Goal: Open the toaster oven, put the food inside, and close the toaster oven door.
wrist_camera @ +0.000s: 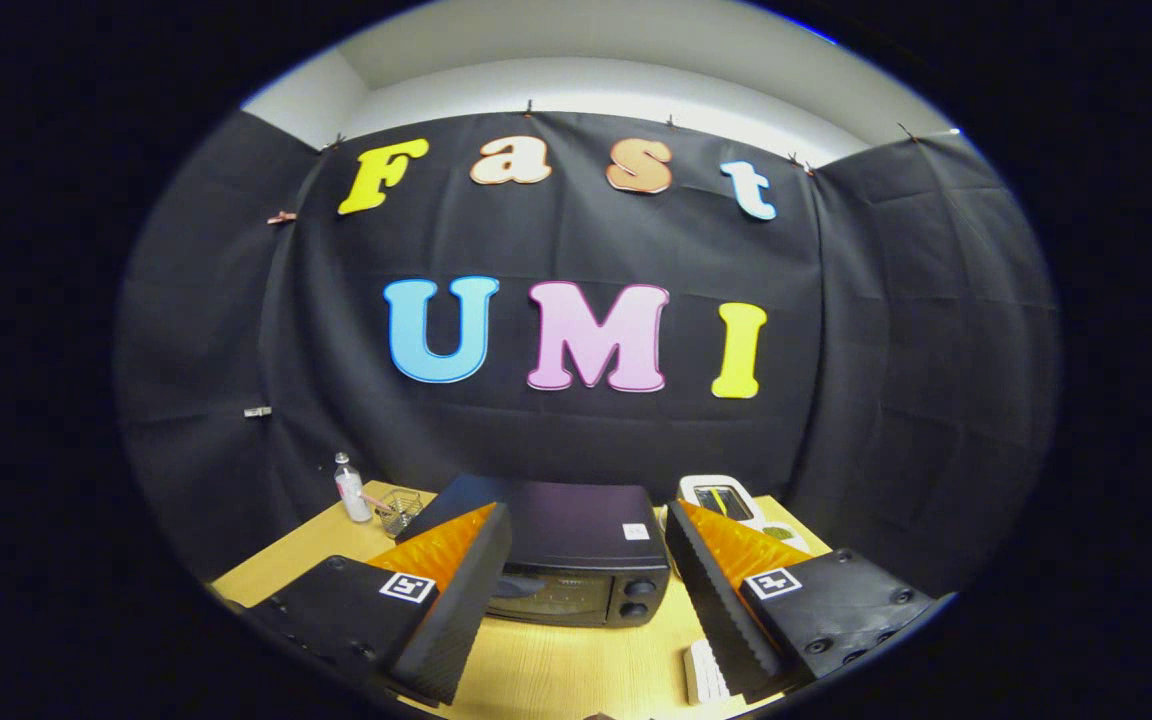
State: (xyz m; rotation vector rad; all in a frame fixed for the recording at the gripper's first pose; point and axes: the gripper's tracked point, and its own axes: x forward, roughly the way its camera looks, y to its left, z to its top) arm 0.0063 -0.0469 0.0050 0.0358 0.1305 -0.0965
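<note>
A black toaster oven [576, 550] stands on the wooden table [556, 670], its glass door shut and two knobs [639, 597] on its right side. My gripper [581, 530] hovers above the table in front of it, fingers wide apart with nothing between them. The oven sits just ahead of and between the two fingers. The left finger [451, 590] hides the oven's left front corner.
A small clear bottle [350, 490] and a wire basket [398, 510] stand at the back left of the table. A white device with a screen [721, 498] lies at the back right. A white ribbed object [704, 672] lies on the table by the right finger.
</note>
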